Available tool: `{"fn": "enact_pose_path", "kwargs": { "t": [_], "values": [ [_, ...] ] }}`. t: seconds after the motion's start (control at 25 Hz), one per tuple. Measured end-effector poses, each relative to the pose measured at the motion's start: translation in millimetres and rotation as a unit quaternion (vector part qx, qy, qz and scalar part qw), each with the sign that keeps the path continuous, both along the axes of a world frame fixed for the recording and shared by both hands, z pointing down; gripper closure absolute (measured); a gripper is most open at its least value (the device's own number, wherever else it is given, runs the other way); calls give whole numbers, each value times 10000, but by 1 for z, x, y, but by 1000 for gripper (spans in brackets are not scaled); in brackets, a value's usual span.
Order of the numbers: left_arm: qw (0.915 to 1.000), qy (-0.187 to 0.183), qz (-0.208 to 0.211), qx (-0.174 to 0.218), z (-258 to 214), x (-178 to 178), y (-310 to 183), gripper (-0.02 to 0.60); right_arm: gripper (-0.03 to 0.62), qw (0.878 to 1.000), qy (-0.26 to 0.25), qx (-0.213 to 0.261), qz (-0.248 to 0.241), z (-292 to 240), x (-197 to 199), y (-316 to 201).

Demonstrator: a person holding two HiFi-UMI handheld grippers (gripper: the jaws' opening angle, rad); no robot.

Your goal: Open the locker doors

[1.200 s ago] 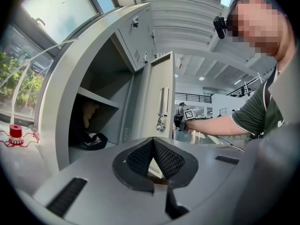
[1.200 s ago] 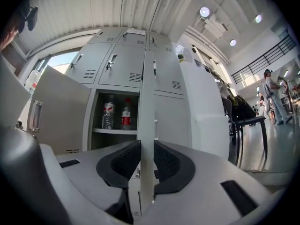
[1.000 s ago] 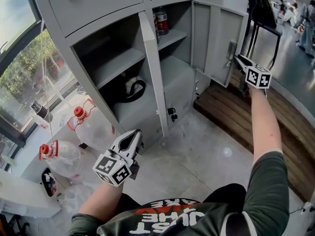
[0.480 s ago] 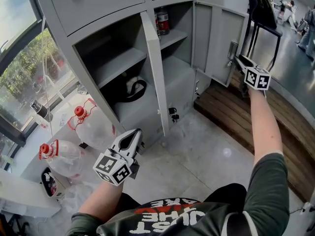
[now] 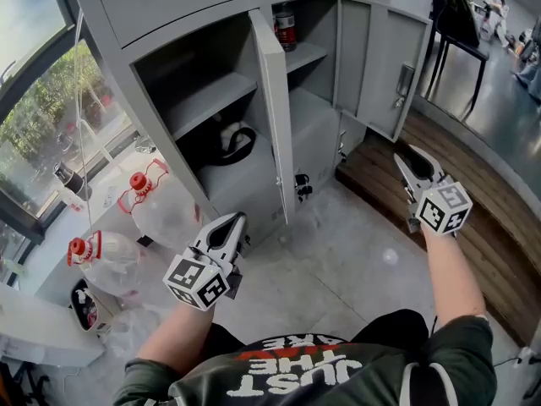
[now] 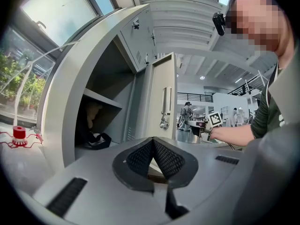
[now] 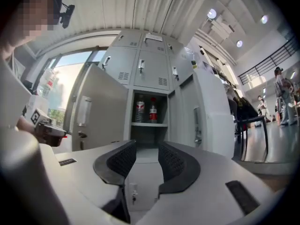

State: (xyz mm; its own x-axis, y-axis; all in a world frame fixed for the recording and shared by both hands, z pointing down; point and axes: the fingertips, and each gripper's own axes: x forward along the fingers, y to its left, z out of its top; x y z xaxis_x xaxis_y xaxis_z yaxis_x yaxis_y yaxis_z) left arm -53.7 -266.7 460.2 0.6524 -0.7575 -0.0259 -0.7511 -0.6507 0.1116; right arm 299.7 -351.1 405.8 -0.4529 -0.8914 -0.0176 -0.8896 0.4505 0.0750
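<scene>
head view: steeply down | left gripper view: level, oblique | right gripper view: level, frontal | shared: lockers (image 5: 169,11)

open door (image 5: 275,117) juts between both compartments; water jugs (image 5: 161,214) crowd the floor (image 5: 338,260) leftward.

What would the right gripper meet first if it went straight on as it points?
Probably the closed lower door, or the open compartment just above it, under the bottles. Up to there the way of the right gripper looks free; depth is unclear.

two open doors (image 5: 275,117), two bottles (image 7: 139,110), two jugs (image 5: 161,214)
</scene>
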Motion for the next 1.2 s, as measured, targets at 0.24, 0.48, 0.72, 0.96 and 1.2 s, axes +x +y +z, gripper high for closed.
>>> {"fn": "enact_pose_path", "kwargs": {
  "t": [0.24,0.48,0.72,0.96,1.2],
  "values": [
    [10000,20,19,-72,16,1,10,575,454,9963,-20,-445,-735,55,-90,83],
    [9998,70,57,-158,29,3,25,575,503,9910,-142,-596,-1194,83,-159,128],
    [9997,111,61,-208,32,-1,35,575,541,9896,-294,-708,-1217,92,-170,133],
    [9997,120,66,-225,38,-3,40,575,557,9904,-376,-655,-1156,90,-166,132],
    [9997,136,92,-197,38,1,39,575,559,9906,-165,-524,-1254,86,-170,135]
  ]
}}
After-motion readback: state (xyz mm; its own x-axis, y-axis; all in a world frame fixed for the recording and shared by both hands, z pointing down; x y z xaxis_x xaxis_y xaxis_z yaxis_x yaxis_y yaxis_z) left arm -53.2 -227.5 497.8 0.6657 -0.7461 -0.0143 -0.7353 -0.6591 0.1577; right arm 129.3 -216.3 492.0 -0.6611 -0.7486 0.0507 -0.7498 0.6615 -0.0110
